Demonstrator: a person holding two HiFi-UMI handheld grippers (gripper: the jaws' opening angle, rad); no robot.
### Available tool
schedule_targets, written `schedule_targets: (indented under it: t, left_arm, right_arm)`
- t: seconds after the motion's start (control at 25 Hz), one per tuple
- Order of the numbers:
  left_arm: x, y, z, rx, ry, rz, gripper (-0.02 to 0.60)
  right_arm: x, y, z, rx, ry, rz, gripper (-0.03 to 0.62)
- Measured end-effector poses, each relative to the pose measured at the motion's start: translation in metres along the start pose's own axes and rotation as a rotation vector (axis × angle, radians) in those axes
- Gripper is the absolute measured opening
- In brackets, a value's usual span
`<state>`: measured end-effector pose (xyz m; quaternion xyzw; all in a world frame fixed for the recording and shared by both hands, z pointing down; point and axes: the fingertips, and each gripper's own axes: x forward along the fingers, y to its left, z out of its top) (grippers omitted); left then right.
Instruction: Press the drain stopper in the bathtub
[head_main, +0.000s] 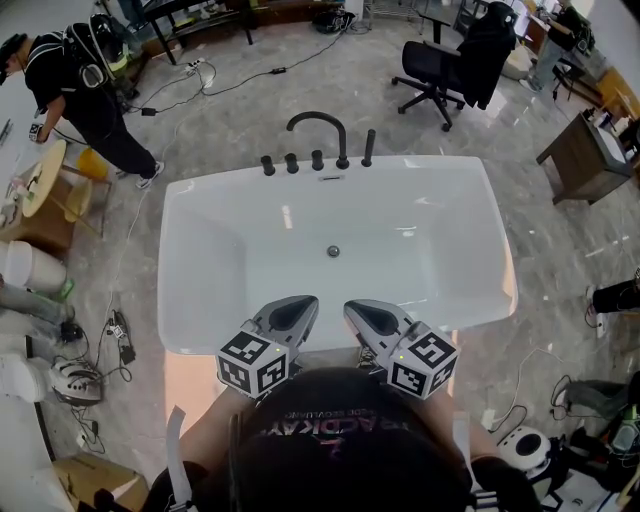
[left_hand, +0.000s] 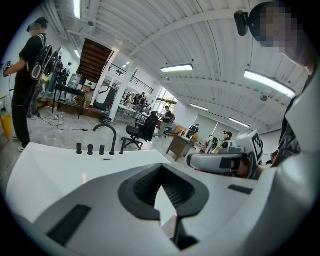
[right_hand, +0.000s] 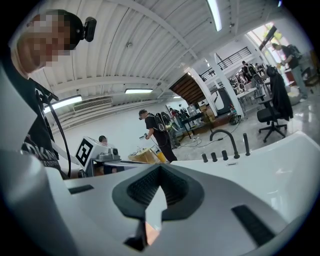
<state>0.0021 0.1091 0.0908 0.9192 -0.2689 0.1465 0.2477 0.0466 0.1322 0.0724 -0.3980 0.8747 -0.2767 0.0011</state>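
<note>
A white bathtub (head_main: 200, 215) lies below me, and its small round metal drain stopper (head_main: 333, 251) sits in the middle of the floor. My left gripper (head_main: 298, 308) and right gripper (head_main: 360, 310) hover side by side over the near rim, well short of the stopper. Both point toward the tub. In the left gripper view the left gripper (left_hand: 161, 168) has its jaws together with nothing between them. The right gripper (right_hand: 160, 168) looks the same in its own view. The stopper is hidden in both gripper views.
A black arched faucet (head_main: 318, 128) and several black knobs (head_main: 291, 162) stand on the tub's far rim. Beyond are a black office chair (head_main: 445, 68), a wooden table (head_main: 590, 150) at the right, a person (head_main: 85, 95) at the far left, and cables on the floor.
</note>
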Motion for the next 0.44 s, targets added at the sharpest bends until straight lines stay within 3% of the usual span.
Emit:
schedule_targets:
  t: [0.44]
  left_arm:
    - [-0.0021, 0.0043, 0.0044, 0.000, -0.001, -0.004, 0.008]
  right_arm:
    - [0.0052, 0.0018, 0.0027, -0.001, 0.006, -0.003, 0.012]
